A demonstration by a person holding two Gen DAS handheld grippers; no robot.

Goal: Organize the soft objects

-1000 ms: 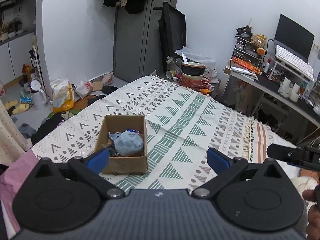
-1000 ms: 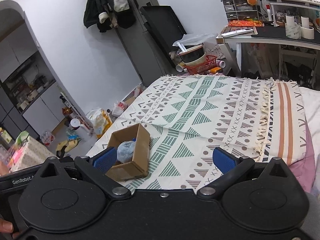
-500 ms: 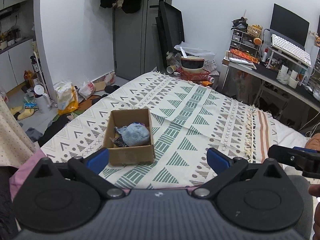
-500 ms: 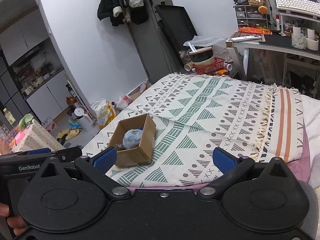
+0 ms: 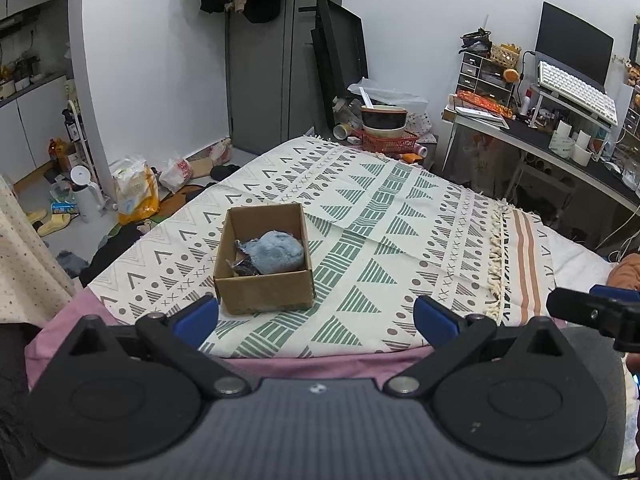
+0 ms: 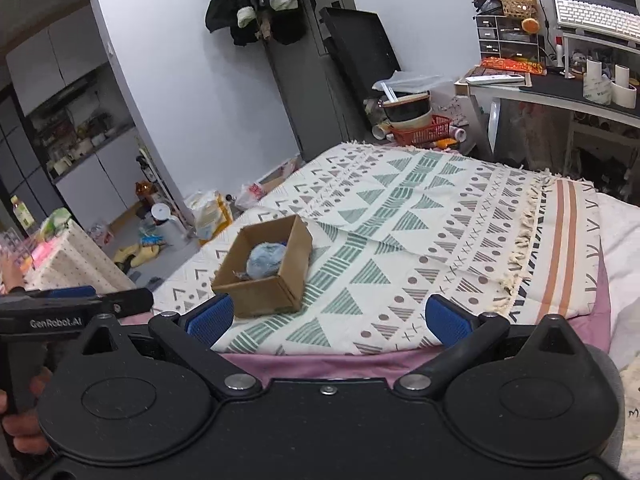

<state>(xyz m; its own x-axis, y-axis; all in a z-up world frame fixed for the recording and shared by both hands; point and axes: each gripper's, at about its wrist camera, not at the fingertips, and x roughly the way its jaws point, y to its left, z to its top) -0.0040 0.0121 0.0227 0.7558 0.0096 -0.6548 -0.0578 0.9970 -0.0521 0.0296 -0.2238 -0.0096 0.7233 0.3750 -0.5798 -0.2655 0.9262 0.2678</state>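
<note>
We see the box [image 5: 264, 258] lying lengthwise away from both wide-spread, empty hand-held grippers [image 5: 316, 318] [image 6: 326, 318], its blue cloth [image 5: 278, 256] half hidden in the right view.

The only text that could be read was "GenRobot.AI", printed in pale letters on the black body of the left gripper [image 6: 74, 312] at the left edge of the right wrist view. Packaging on the floor and desk carried print too small to read.
</note>
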